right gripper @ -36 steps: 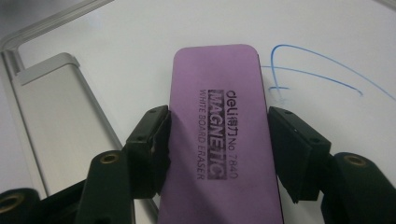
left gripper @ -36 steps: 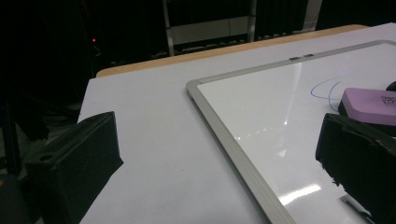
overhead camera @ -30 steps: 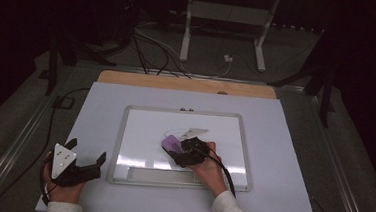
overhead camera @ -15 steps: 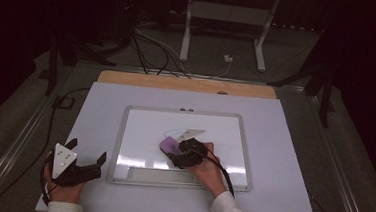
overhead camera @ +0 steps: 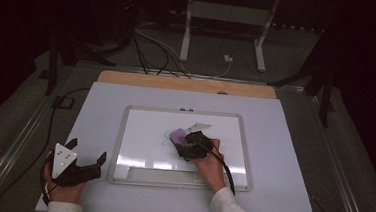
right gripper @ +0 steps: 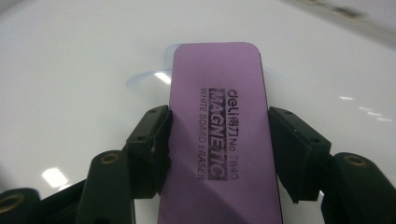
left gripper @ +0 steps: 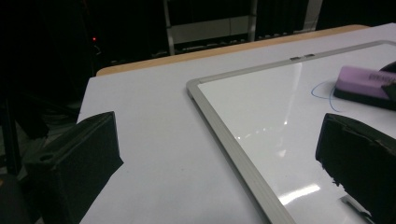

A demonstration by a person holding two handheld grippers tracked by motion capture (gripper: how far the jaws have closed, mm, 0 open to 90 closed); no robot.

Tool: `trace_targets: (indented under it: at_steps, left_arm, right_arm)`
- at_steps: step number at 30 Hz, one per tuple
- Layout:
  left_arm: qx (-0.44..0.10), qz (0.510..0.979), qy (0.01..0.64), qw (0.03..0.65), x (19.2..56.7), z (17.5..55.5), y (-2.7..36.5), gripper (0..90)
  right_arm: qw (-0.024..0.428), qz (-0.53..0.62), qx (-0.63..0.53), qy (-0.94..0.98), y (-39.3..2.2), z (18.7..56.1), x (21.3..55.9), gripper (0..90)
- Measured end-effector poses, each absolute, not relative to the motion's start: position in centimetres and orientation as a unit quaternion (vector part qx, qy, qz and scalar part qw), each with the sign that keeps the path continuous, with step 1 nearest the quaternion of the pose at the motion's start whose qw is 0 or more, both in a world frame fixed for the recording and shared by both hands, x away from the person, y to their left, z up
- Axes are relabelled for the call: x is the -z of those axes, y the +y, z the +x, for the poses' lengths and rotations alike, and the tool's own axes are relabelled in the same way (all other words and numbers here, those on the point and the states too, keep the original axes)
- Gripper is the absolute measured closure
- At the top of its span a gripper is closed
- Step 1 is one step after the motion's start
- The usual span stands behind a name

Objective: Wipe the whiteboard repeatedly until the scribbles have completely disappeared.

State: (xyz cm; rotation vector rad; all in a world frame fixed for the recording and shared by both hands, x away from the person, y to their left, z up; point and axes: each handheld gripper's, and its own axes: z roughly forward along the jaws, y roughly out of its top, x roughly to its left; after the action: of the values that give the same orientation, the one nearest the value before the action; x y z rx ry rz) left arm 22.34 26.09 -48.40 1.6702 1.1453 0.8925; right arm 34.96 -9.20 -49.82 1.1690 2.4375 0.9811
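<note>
A white whiteboard point(overhead camera: 118, 146) with a silver frame lies on the white table point(overhead camera: 280, 192). My right gripper point(overhead camera: 186, 141) is near the board's middle, shut on a purple magnetic eraser point(overhead camera: 178, 134). In the right gripper view its two pads point(right gripper: 152, 140) press the long sides of the eraser point(right gripper: 219, 93), which lies flat on the board over a blue marker line point(right gripper: 144, 79). My left gripper point(overhead camera: 87, 150) rests at the table's near left, beside the board, open with nothing between its jaws. In the left gripper view the eraser point(left gripper: 364, 79) and the blue line point(left gripper: 322, 91) lie at the far right.
A wooden strip point(overhead camera: 187, 84) runs along the table's far edge. Beyond it, on the floor, are a white stand point(overhead camera: 186, 30) and several cables point(overhead camera: 150, 48). A pen tray point(overhead camera: 161, 175) runs along the board's near edge.
My right gripper has slid the eraser a little away from the person and to the right across the board. The left gripper has stayed where it was.
</note>
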Motion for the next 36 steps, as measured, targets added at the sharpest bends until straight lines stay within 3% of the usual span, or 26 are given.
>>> trace_targets:
  at_steps: [4, 11, 17, 20, 23, 31, 36]
  left_arm:
    - [-0.361, 0.676, 0.460, 0.448, 48.3, 22.4, 25.9, 0.7]
    - [-0.362, 0.670, 0.465, 0.451, 48.3, 22.2, 26.3, 0.7]
    - [-0.361, 0.674, 0.462, 0.449, 48.3, 22.3, 26.1, 0.7]
    - [-0.362, 0.672, 0.463, 0.451, 48.3, 22.3, 26.1, 0.7]
    - [-0.362, 0.670, 0.465, 0.452, 48.3, 22.2, 26.2, 0.7]
    - [-0.362, 0.673, 0.462, 0.451, 48.3, 22.3, 26.0, 0.7]
    - [-0.362, 0.671, 0.464, 0.451, 48.3, 22.2, 26.2, 0.7]
  right_arm:
    - [0.113, 0.363, -0.346, 0.858, -7.1, 34.1, 49.8, 41.2]
    - [0.162, 0.412, -0.307, 0.842, -7.4, 35.4, 49.4, 41.3]
    - [0.129, 0.391, -0.322, 0.852, -6.6, 35.0, 49.5, 41.3]
    - [0.137, 0.386, -0.318, 0.855, -6.5, 35.0, 49.5, 41.3]
    - [0.176, 0.403, -0.297, 0.848, -7.0, 35.6, 49.3, 41.3]
    - [0.128, 0.369, -0.318, 0.864, -6.2, 34.7, 49.4, 41.2]
    - [0.135, 0.374, -0.313, 0.862, -6.5, 35.0, 49.4, 41.3]
